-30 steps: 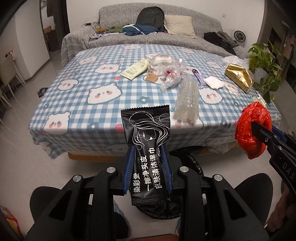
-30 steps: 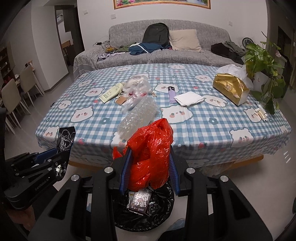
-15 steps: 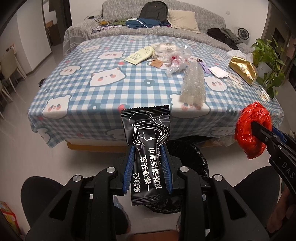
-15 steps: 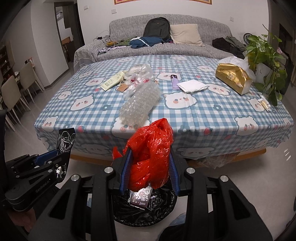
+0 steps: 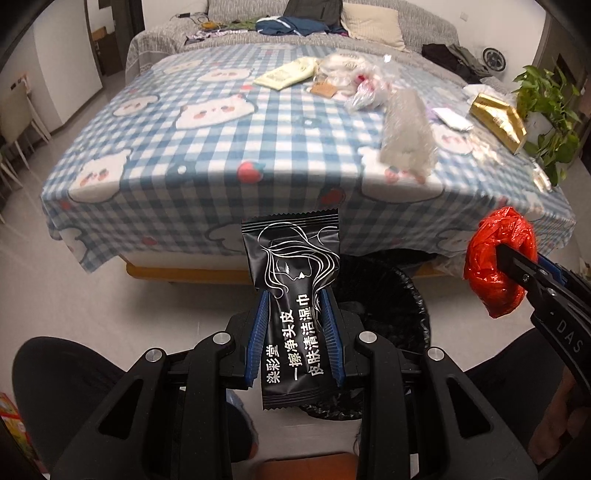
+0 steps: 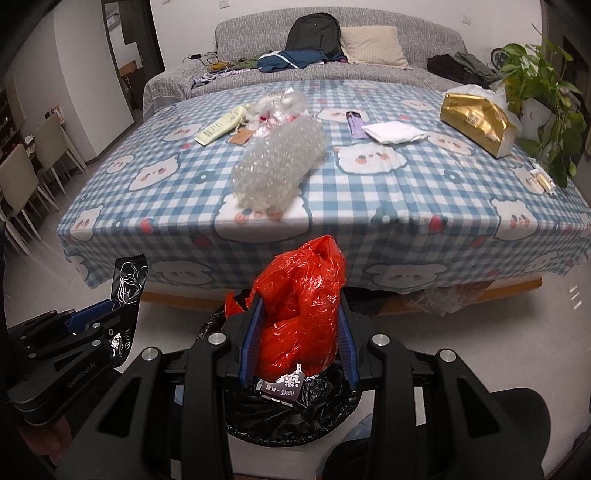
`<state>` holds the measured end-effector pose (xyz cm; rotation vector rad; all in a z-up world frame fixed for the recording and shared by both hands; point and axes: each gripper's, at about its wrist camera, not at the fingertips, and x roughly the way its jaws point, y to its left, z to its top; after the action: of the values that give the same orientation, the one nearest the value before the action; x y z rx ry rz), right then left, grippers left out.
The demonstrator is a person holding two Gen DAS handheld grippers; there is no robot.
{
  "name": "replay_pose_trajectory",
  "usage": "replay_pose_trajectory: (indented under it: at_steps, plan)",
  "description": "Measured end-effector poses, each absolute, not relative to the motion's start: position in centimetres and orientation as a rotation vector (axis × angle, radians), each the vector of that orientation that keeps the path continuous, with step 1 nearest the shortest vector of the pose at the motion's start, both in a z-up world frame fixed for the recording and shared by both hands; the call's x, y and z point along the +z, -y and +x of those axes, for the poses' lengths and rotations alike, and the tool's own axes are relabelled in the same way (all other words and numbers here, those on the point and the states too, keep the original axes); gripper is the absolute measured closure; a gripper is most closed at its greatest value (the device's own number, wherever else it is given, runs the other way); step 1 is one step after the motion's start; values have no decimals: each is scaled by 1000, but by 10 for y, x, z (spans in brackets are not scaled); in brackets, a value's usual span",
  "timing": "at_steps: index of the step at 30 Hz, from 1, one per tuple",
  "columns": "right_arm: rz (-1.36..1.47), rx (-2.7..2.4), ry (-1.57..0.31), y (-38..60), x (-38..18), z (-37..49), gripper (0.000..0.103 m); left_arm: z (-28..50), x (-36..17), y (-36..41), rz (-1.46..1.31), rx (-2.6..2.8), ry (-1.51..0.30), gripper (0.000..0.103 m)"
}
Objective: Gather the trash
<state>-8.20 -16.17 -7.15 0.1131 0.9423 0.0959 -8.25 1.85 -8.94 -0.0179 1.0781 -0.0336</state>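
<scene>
- Black foil wet-wipe sachet (image 5: 293, 306) stands upright between the blue pads of the left gripper (image 5: 293, 314), clamped on both long edges; its white line drawing of a face and its printed characters face the left wrist camera.
- Crumpled red plastic bag (image 6: 301, 314) is pinched in the right gripper (image 6: 299, 325), bulging above and below the blue pads (the bag fills the whole gap between them).
- Both grippers hang over a bin lined with a black bin bag (image 6: 295, 417), which stands on the pale floor just in front of the table's near edge; a small printed packet (image 6: 282, 387) already lies inside it, right under the red bag.
- From the left wrist view the same bin (image 5: 391, 295) shows behind and to the right of the sachet, and the right gripper with its red bag (image 5: 496, 258) sits off to the right, apart from the left one.
- On the blue-and-white checked tablecloth (image 6: 369, 192) with bear faces lie a roll of bubble wrap (image 6: 280, 162) near the front edge, a pale yellow tube (image 6: 219, 125), a clear crinkled plastic bag (image 6: 280, 107), a purple item (image 6: 356, 123) touching a folded white tissue (image 6: 393, 132), and a gold tissue pack (image 6: 476, 122) at the right.
- Behind the table a grey sofa (image 6: 424, 29) carries a dark backpack (image 6: 314, 31), a cushion and loose clothes; a potted plant (image 6: 543, 85) stands at the right.
</scene>
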Motion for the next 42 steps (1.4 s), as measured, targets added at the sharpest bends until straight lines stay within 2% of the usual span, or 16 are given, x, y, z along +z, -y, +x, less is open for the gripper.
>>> replay_pose_trajectory:
  at_steps: [20, 34, 39, 42]
  plan:
    - [93, 116, -1105, 143, -179, -33, 68, -43, -196, -37, -40, -15, -1195, 74]
    - [67, 145, -1168, 122, -225, -4, 67, -24, -237, -48, -47, 3, -1245, 74]
    - [50, 153, -1168, 116, -228, -2, 59, -24, -238, -51, -58, 12, -1250, 74]
    - [40, 155, -1163, 116, -227, -5, 44, -25, -234, -50, -56, 6, -1246, 74]
